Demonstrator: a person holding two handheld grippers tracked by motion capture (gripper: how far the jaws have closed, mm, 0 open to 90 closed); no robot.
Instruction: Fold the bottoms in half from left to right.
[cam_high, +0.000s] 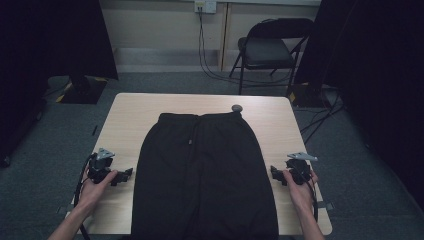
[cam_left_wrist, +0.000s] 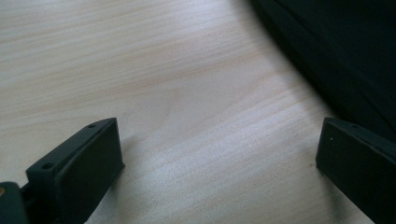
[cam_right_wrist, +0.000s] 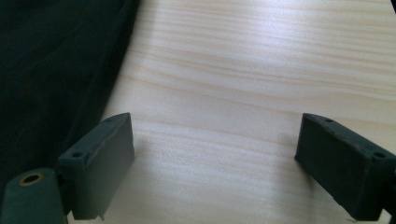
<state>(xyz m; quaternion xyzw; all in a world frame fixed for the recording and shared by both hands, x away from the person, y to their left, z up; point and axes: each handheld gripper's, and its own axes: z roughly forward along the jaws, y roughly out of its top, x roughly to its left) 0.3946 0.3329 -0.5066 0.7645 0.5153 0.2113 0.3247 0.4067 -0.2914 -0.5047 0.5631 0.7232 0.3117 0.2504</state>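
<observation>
A pair of black shorts (cam_high: 202, 175) lies flat down the middle of the light wooden table (cam_high: 135, 107), waistband at the far end. My left gripper (cam_high: 126, 175) rests on the table just left of the shorts, held by a hand, and points toward them. Its jaws stand wide open over bare wood, with the dark cloth (cam_left_wrist: 345, 51) at the upper right of the left gripper view. My right gripper (cam_high: 274, 172) sits on the table at the right edge of the shorts, jaws wide open with nothing between them. The cloth (cam_right_wrist: 51, 79) shows at the left of the right gripper view.
A small grey round object (cam_high: 237, 108) lies on the table by the far end of the waistband. A black folding chair (cam_high: 270, 47) stands beyond the table. Dark curtains hang at both sides, and cables run over the floor at the right.
</observation>
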